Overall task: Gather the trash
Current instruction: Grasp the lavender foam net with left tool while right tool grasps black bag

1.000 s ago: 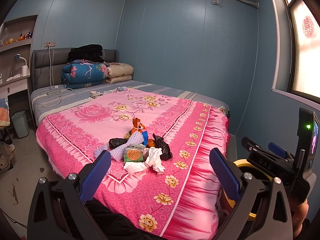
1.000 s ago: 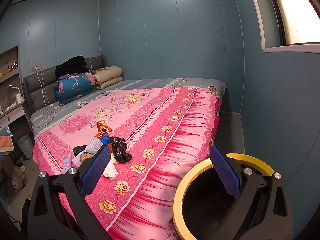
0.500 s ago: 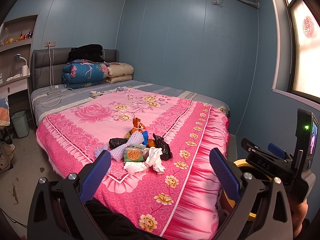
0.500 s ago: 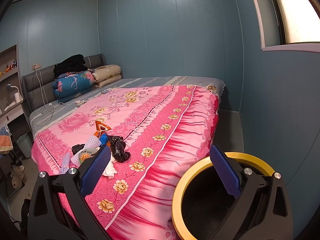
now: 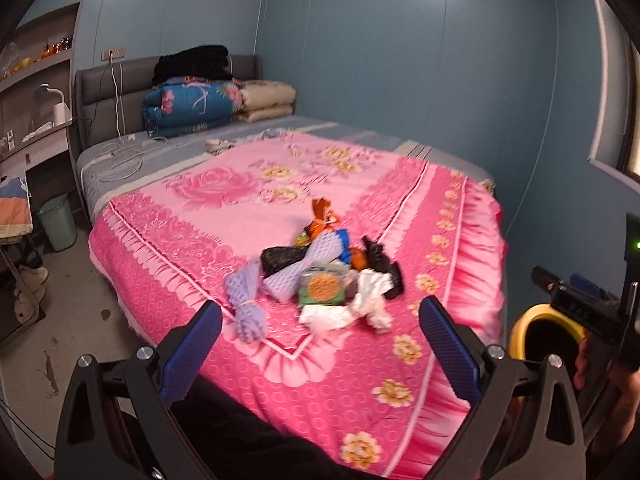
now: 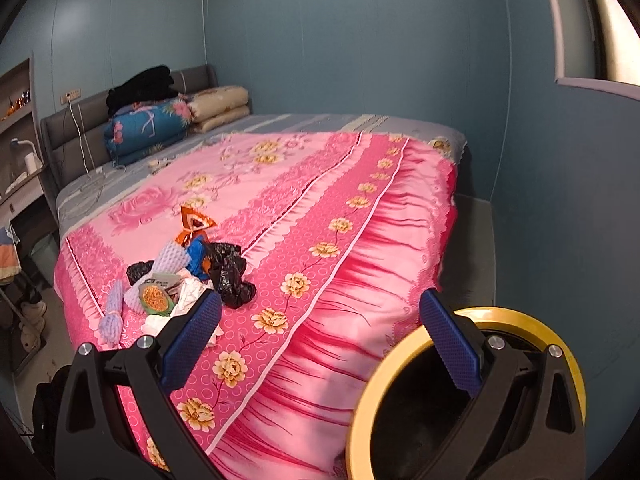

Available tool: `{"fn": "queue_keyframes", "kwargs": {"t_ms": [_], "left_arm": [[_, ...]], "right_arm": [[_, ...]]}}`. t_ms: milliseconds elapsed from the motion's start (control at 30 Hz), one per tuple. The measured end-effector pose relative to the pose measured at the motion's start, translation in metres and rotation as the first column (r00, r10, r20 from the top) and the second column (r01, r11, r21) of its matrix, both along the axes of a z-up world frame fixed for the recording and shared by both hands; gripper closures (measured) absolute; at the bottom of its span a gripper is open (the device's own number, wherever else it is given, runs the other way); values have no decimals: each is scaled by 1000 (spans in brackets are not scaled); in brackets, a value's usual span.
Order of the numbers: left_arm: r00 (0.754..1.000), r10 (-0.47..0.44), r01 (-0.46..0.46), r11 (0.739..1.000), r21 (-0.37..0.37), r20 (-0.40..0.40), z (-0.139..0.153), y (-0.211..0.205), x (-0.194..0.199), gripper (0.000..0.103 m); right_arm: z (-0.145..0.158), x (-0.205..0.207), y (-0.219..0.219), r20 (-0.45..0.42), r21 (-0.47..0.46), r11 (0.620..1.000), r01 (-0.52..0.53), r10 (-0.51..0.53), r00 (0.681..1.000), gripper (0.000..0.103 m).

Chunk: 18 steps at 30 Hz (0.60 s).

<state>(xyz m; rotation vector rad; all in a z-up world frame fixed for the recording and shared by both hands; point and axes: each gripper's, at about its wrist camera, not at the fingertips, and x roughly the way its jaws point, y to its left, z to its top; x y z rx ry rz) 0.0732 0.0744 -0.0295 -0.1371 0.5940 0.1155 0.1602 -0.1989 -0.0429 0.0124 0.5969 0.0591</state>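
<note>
A pile of trash [image 5: 320, 276] lies on the pink bedspread near the bed's foot: purple foam nets [image 5: 246, 304], a green snack packet [image 5: 322, 289], white tissue [image 5: 368, 300], black bags [image 5: 380, 264] and an orange wrapper [image 5: 322, 216]. The pile also shows in the right wrist view [image 6: 180, 276]. My left gripper [image 5: 320, 344] is open and empty, short of the pile. My right gripper [image 6: 320, 338] is open and empty, above the yellow-rimmed bin [image 6: 400, 360]. The right gripper also shows at the left wrist view's right edge [image 5: 592, 308].
The bed [image 5: 240, 208] fills the middle, with folded quilts [image 5: 192, 108] at the headboard. A small green basket [image 5: 58, 222] and shelves [image 5: 36, 80] stand at the left. The yellow-rimmed bin [image 5: 520, 328] sits on the floor by the bed's right side.
Both grippers have moved closer to the bed and tilted down. The trash pile looms larger in the left wrist view. Both stay open.
</note>
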Motion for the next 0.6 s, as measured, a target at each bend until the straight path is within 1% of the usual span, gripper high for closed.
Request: {"fn": "queue_keyframes", "kwargs": {"t_ms": [67,100,133,233,333,367,467,533,600], "left_arm": [[999,6,-4,999,38,-48,-9,16,17,8],[998,6,-3,999,44,-63,-13,22,23,8],[995,-1,5,999,42,-98,-20,34,33,8],[987,1,0,1000,8,-164,-37,62,50,8],[974,43,-45,999,-4,-224,-58,89,67,8],[972,42,-46,999,-13,-233,-62,94,71,8],[965,40,-49,998,-28,-260,-74,108,88,8],[958,38,-50,998,-35,-283,-82,112,102,8],[950,31,-51,997,-58,-310,-89,118,116,8]], "right_arm": [[-5,21,9,-37,-3,999,-53,52,998,8],[-8,29,12,-53,-2,998,-69,69,996,8],[-12,41,18,-83,-1,995,-96,96,992,8],[-22,72,35,-157,8,987,-163,162,974,8],[-30,99,50,-200,4,978,-207,204,958,8],[-33,107,54,-212,3,977,-215,210,954,8],[-46,138,69,-271,33,967,-253,252,929,8],[-56,160,80,-309,78,956,-282,292,905,8],[-62,175,89,-331,64,957,-283,287,899,8]]}}
